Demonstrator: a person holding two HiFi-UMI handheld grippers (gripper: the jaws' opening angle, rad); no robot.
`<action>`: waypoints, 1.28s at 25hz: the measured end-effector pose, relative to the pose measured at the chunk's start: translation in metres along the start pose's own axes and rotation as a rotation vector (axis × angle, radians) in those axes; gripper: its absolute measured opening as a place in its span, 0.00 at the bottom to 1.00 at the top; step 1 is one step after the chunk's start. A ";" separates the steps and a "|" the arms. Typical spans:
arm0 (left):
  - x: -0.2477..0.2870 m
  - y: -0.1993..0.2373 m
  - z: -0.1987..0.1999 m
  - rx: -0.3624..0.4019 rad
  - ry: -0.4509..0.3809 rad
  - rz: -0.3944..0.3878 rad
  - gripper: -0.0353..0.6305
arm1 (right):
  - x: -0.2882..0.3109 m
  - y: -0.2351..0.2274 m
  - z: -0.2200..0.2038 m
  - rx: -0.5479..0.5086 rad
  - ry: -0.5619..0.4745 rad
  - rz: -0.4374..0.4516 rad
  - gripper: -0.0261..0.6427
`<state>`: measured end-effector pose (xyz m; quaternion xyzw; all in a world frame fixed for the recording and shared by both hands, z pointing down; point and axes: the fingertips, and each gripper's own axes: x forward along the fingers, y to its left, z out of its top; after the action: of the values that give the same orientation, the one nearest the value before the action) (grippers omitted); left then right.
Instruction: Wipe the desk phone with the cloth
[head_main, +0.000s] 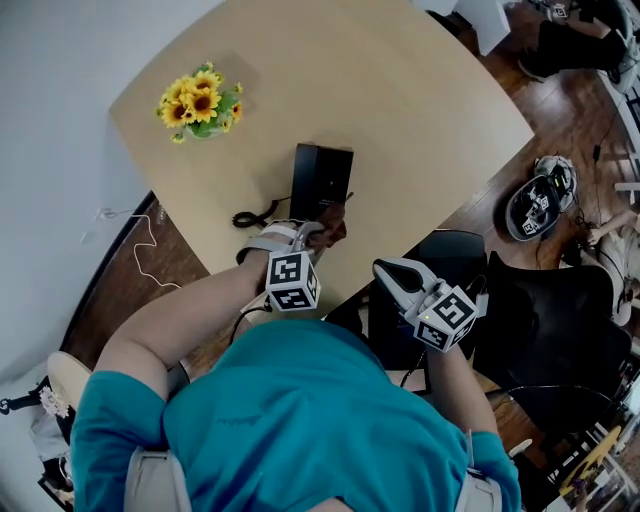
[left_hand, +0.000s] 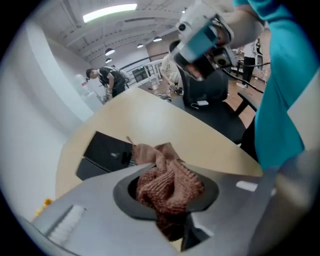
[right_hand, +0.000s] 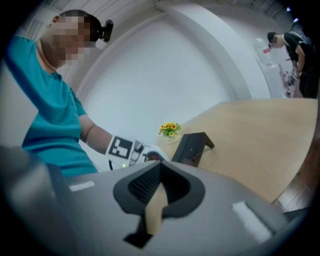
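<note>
A black desk phone (head_main: 320, 180) stands on the light wooden table (head_main: 420, 90), its coiled cord (head_main: 255, 214) trailing to the left. My left gripper (head_main: 316, 234) sits at the phone's near edge, shut on a crumpled brown cloth (head_main: 332, 222). In the left gripper view the cloth (left_hand: 169, 183) bulges from between the jaws, with the phone (left_hand: 106, 152) just beyond it. My right gripper (head_main: 388, 270) hovers off the table's near edge, apart from the phone. In its own view the right gripper (right_hand: 157, 194) is shut and holds nothing, and the phone (right_hand: 193, 147) lies ahead.
A pot of yellow flowers (head_main: 200, 102) stands at the table's far left. Black office chairs (head_main: 540, 330) sit to my right on the wooden floor. A white cable (head_main: 140, 250) lies on the floor at left. A person (left_hand: 111, 80) stands far off across the room.
</note>
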<state>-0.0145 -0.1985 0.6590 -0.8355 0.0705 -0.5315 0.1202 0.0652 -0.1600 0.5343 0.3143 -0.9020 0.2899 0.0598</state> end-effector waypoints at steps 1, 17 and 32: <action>-0.009 0.026 0.007 -0.015 -0.021 0.048 0.22 | -0.002 -0.001 0.001 -0.001 -0.002 -0.003 0.04; 0.015 0.019 -0.015 0.048 0.122 0.000 0.22 | -0.022 -0.006 -0.009 0.042 -0.041 -0.042 0.04; 0.013 0.169 0.066 0.395 0.368 0.066 0.22 | -0.059 -0.027 -0.015 0.115 -0.189 -0.090 0.04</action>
<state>0.0522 -0.3554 0.5966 -0.6825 0.0133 -0.6737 0.2830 0.1276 -0.1372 0.5429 0.3833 -0.8704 0.3074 -0.0310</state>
